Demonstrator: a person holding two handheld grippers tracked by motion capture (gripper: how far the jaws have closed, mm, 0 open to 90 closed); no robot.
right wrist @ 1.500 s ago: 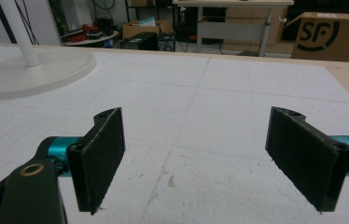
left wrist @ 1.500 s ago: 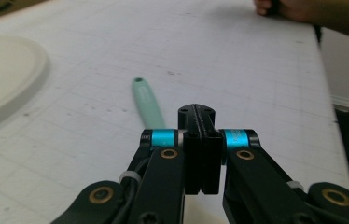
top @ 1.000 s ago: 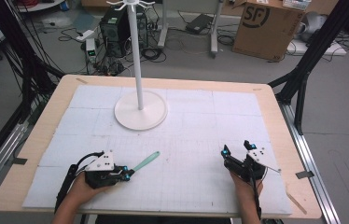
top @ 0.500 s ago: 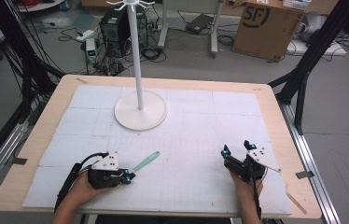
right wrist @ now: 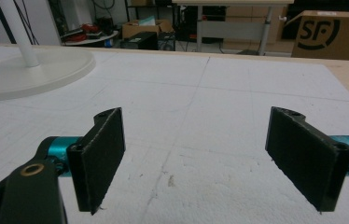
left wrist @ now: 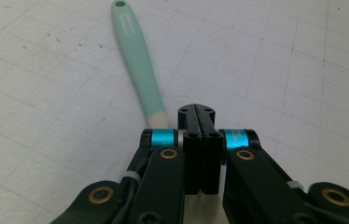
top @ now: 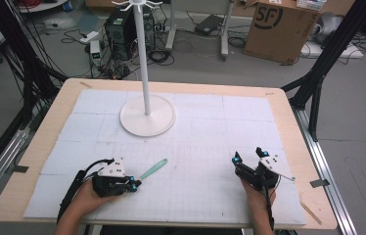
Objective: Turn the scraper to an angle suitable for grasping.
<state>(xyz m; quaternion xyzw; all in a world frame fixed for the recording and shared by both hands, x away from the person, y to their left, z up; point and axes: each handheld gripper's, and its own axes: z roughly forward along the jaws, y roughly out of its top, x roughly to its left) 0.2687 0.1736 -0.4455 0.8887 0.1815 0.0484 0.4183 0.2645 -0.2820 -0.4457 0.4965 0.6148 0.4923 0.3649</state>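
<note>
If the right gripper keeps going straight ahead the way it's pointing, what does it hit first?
Probably nothing nearby: the right gripper has open jaws facing bare white mat up to the table's far edge. The white stand base sits off to one side of that line.

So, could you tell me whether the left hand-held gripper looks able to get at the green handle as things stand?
Probably yes. The left hand-held gripper sits right beside the green handle, with bare mat around it and nothing in between. Its jaws are shut beside the handle, so they would have to open first.
</note>
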